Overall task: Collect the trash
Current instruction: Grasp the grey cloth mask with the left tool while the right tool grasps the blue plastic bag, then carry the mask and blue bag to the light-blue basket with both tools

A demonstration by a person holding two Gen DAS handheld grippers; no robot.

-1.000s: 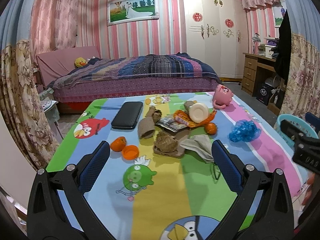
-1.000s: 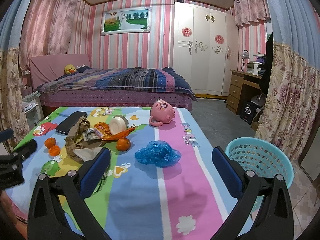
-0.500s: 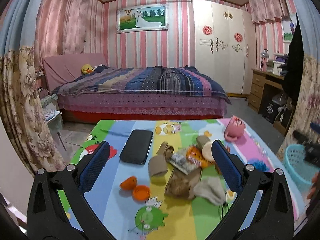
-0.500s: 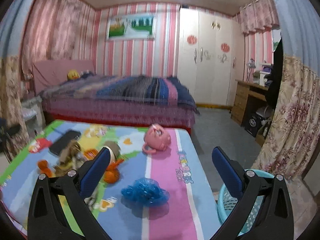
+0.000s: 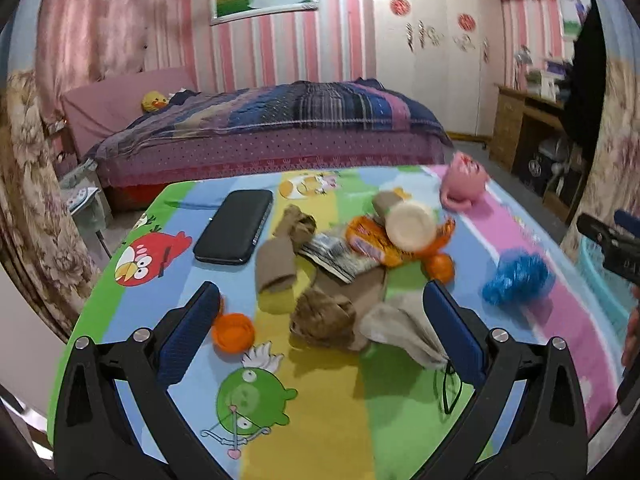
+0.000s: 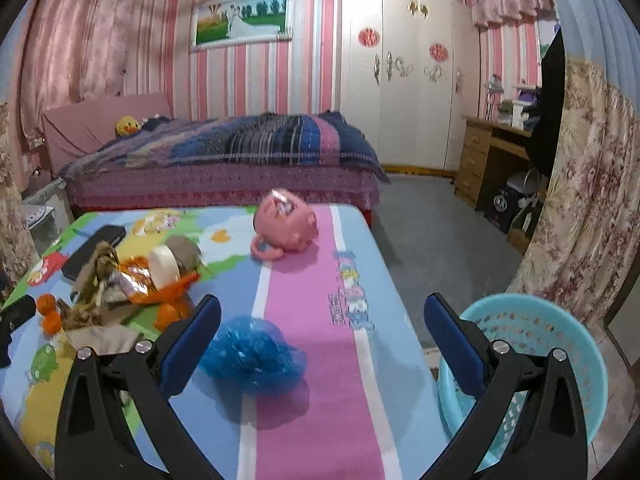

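Observation:
A pile of trash lies mid-table: crumpled brown paper (image 5: 324,322), a cardboard tube (image 5: 276,264), an orange snack wrapper (image 5: 372,242), a tape roll (image 5: 410,224) and a grey rag (image 5: 400,328). A crumpled blue plastic bag (image 6: 252,354) lies apart, also in the left wrist view (image 5: 516,280). My left gripper (image 5: 320,336) is open and empty above the brown paper. My right gripper (image 6: 320,348) is open and empty just above the blue bag. A light blue basket (image 6: 532,364) stands on the floor right of the table.
Orange peels (image 5: 232,330) and a whole orange (image 5: 440,268) lie near the pile. A black case (image 5: 236,232) and a pink mug (image 6: 286,226) sit at the far side of the table (image 6: 320,420). A bed (image 6: 224,164), wardrobe and desk stand behind.
Both grippers rose and tipped back, then came down toward the table again. The left now sits closer to the pile, the right closer to the blue bag. Nothing was taken hold of.

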